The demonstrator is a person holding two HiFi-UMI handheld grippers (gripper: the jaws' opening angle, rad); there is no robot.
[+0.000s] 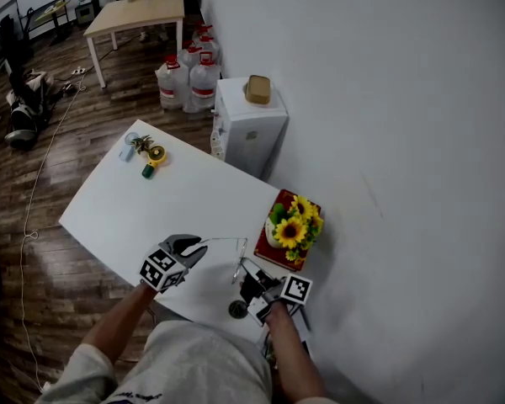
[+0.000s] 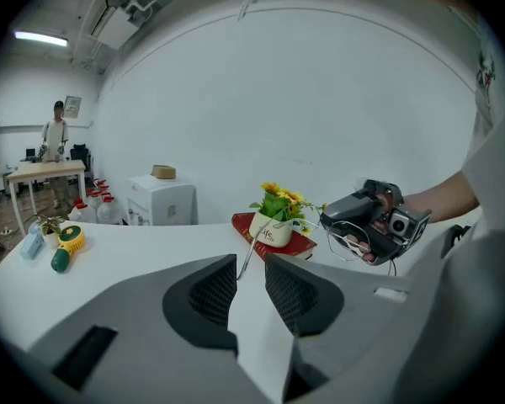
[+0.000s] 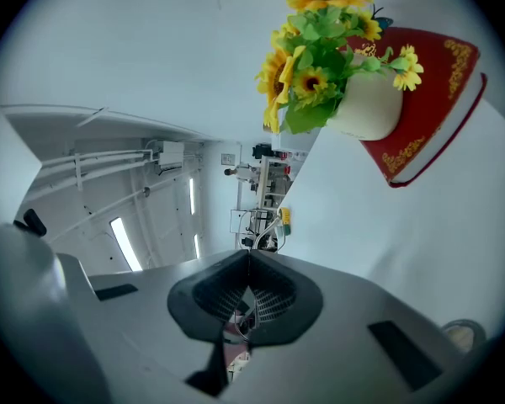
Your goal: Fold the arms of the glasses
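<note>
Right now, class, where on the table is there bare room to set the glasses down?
The middle of the table is bare, between the tape measure at the far corner and the left gripper. It is crowded by the wall: the flower pot on its red book, and the right gripper holding the glasses.

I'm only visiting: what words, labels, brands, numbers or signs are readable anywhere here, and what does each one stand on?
No text reads with certainty.
White flower pot: short dark script, too small to read.
Black-and-white square markers on the gripper cubes: patterns, no letters.
Red book with gold trim: ornament only, no words.
Small wall poster: too blurred to read.
</note>
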